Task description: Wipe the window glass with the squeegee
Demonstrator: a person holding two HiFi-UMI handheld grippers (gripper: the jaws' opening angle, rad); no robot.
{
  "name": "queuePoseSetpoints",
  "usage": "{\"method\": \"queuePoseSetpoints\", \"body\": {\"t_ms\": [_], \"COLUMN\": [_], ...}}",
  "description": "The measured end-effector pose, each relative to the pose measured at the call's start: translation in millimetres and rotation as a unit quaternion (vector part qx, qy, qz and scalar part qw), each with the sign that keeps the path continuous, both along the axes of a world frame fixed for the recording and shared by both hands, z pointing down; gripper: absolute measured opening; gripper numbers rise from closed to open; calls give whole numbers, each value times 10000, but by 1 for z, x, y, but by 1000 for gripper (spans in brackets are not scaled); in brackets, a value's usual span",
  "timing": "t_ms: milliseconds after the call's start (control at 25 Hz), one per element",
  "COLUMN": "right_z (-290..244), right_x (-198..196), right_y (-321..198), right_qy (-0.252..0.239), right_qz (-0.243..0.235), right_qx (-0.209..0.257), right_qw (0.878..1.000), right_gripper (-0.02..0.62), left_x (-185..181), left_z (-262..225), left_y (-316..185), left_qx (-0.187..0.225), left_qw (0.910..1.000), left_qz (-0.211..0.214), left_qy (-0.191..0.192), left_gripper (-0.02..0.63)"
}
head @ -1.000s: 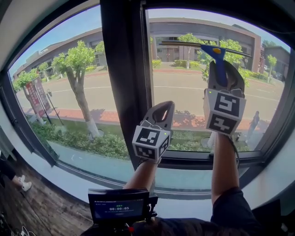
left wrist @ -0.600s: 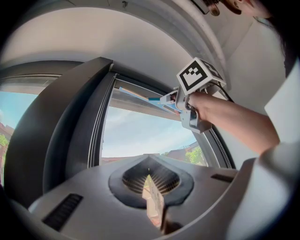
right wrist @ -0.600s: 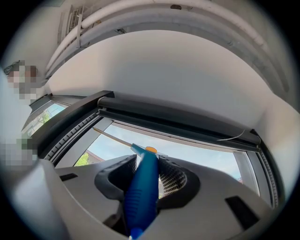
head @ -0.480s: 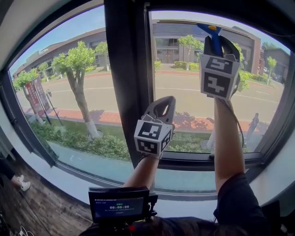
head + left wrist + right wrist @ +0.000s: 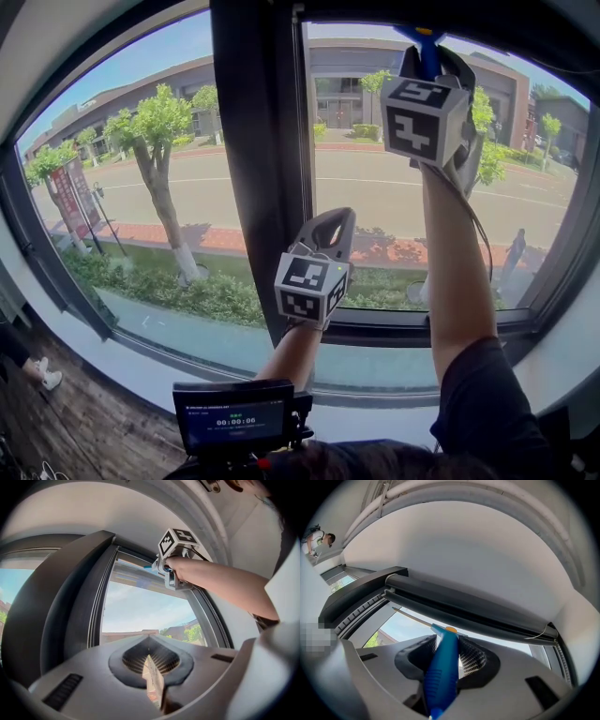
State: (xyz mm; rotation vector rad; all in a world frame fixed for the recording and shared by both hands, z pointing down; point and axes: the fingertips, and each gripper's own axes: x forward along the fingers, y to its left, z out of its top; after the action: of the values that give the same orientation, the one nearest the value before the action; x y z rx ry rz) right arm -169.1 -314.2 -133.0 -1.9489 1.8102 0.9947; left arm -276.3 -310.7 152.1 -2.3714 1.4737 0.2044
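— What are you made of?
— Grey plastic shells. My left gripper (image 5: 333,225) is above the black screen (image 5: 234,419), my right gripper (image 5: 433,56) higher, right of the screen. Each carries a white cube (image 5: 309,286) with black square markers.
— Inside the jaws?
— Dark ribbed pads (image 5: 471,660) in a spade-shaped hollow, and slotted vents (image 5: 63,692) on the shell.
— Anything worn?
— A dark short sleeve (image 5: 483,394) right of the screen, with a thin cable (image 5: 479,230) along that forearm.

monitor (image 5: 234,422) timecode 00:00:06, red signs (image 5: 70,199) unreadable
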Motion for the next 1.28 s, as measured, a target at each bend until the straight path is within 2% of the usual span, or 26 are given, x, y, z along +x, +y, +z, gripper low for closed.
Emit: {"method": "queuePoseSetpoints", "body": {"t_ms": [320,600,1280], "right_z": [-13,-2,26], "right_x": [-10,-8,-12], "right_y": [-9,-16,-18], "right_qy": [-13,-69,13], "right_qz": [99,232,211], "right_qx": [59,-4,78], "right_qw": [9999,9997,9997], "right_gripper": [141,141,141], "left_x": [-7,-9,-12], "left_z": [11,14,33], "left_y": [3,3,-2], "left_qx": [-114,-155,-342], "left_qw": [9999,9999,9994], "left_qz": [-39,-6,3], "left_qy": [-65,-42,-65], "left_gripper": [2,2,2]}}
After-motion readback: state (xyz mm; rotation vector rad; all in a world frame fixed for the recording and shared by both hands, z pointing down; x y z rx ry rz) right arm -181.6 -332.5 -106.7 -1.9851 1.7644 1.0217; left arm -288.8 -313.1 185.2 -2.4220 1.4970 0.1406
